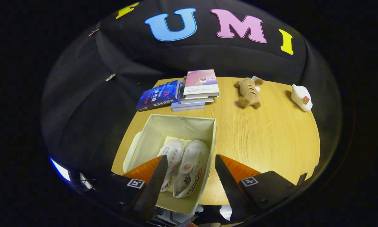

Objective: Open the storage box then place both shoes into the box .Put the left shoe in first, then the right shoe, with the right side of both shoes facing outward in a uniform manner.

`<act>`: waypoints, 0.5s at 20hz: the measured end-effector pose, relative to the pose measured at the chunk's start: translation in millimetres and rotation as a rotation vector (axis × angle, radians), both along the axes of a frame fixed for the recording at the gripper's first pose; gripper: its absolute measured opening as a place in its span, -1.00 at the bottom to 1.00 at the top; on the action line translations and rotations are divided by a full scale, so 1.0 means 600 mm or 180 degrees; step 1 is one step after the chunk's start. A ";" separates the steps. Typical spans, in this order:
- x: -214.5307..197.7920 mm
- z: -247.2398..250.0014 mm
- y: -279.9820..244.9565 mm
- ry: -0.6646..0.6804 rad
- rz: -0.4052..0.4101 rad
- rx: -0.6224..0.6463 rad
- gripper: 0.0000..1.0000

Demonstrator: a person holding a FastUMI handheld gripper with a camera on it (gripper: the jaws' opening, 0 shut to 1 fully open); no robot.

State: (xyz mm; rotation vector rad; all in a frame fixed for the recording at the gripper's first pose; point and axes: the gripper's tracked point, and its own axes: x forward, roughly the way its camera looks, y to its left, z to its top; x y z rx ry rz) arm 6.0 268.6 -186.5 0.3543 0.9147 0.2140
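Jaws: the gripper [191, 176] is hanging above the near end of the storage box with its jaws spread wide apart, pinching nothing; one finger is overlapping the box's left part, the other is sitting just outside the box's right wall.
Storage box: the open, pale fabric storage box [145, 135] is standing at the near-left part of the tabletop [271, 135], its near wall reaching toward the near edge and its left wall lying close to the left edge.
Left shoe: the white left shoe [173, 154] is lying inside the box along the left, partly hidden behind one finger.
Right shoe: the white right shoe [192, 168] is lying beside it, touching or nearly so, close to the box's right wall, showing between the jaws.
Open room: bare wood is stretching from the box's right wall to the right edge and the near-right corner.
Books: a blue book [159, 95] and a stack of books [199, 90] are sitting beyond the box at the far-left edge.
Toys: a brown plush toy [249, 92] is lying near the far edge, well apart from the box; a white toy [301, 97] is resting at the far-right corner.
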 end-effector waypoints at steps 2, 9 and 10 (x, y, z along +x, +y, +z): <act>-0.006 0.014 -0.023 -0.0166 0.0080 0.0012 0.88; -0.013 0.075 -0.133 -0.0965 0.0178 -0.0031 0.88; -0.014 0.081 -0.154 -0.1082 0.0152 -0.0066 0.88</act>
